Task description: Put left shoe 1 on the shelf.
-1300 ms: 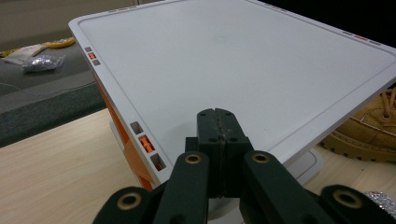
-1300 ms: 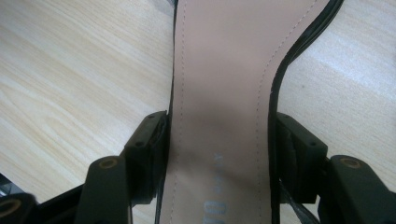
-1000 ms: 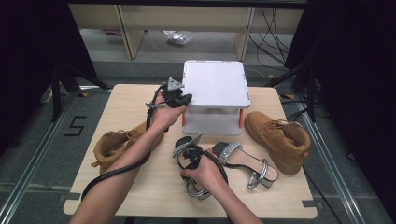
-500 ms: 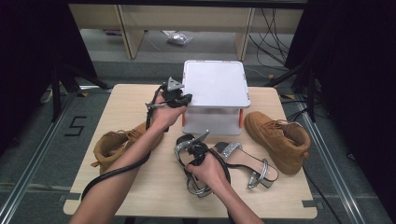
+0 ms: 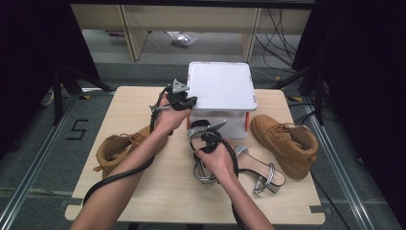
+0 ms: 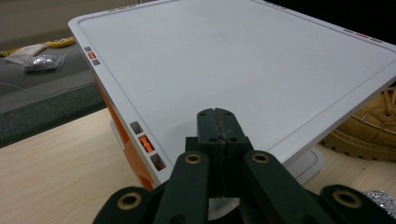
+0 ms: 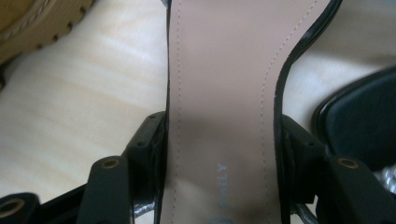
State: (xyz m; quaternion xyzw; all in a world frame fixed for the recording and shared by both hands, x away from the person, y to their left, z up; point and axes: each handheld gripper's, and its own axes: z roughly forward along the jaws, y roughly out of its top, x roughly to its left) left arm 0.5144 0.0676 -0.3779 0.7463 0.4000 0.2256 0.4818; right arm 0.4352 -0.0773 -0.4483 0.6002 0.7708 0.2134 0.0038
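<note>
my right gripper [image 7: 219, 154] is clamped across the insole of a black sandal [image 7: 224, 70], its jaws having just been closing on it, just in front of the white box [image 5: 220, 91]. my left gripper [image 6: 218, 135] is clenched on the box lid's near edge and has it tilted up. i judge the job about half done: the box is opened and the sandal grasped, but the sandal, the silver sandal [image 5: 258, 170] and both brown boots [image 5: 285, 141] remain outside the box.

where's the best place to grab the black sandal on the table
Judging by its shape, across the narrow waist of the black sandal's insole, coming from above with one jaw at each edge. The sole is flat and slim there, clear of the straps. The right claw already straddles that spot.
</note>
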